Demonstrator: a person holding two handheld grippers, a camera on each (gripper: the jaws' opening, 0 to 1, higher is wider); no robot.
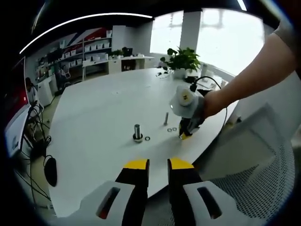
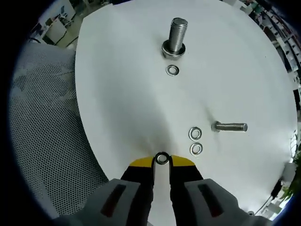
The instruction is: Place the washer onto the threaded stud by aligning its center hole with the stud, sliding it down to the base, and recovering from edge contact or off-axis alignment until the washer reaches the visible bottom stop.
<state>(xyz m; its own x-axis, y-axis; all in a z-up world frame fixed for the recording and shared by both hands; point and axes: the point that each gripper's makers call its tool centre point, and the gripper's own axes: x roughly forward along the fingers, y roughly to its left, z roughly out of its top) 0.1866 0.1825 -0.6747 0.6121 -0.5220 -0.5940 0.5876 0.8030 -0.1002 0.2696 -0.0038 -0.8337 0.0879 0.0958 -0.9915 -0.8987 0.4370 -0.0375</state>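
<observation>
- Left gripper view: yellow-tipped jaws of the left gripper (image 1: 158, 165) rise from the bottom edge, spread apart with a clear gap and nothing between them, hanging above the near edge of the white table (image 1: 99, 122).
- Farther out on the table, a thick threaded stud (image 1: 137, 132) stands upright with a washer already seated around its base, and a loose washer lies just beside it on the right.
- A thinner bolt (image 1: 166, 118) stands nearby, with two small washers lying close to its foot.
- The right gripper (image 1: 184, 135) comes in from the right, held by a person's hand (image 1: 210, 104), its tips lowered to the tabletop just past those two washers.
- A grey mesh chair (image 1: 254, 174) sits at the lower right, a potted plant (image 1: 182, 59) stands at the far end of the table, and shelving lines the back wall.
- Right gripper view: the right gripper (image 2: 162, 161) points its yellow tips across the table (image 2: 117, 103) and pinches a washer (image 2: 162, 158) between them; the ring sits right at the tips, low against the surface.
- Two more washers (image 2: 195, 141) lie just beside the tips on the right, one above the other, close to the thinner bolt (image 2: 230, 126).
- The thick stud (image 2: 177, 35) stands well apart at the top, a washer around its base and another loose washer (image 2: 172, 70) just in front of it.
- The mesh chair (image 2: 42, 127) fills the left side.
</observation>
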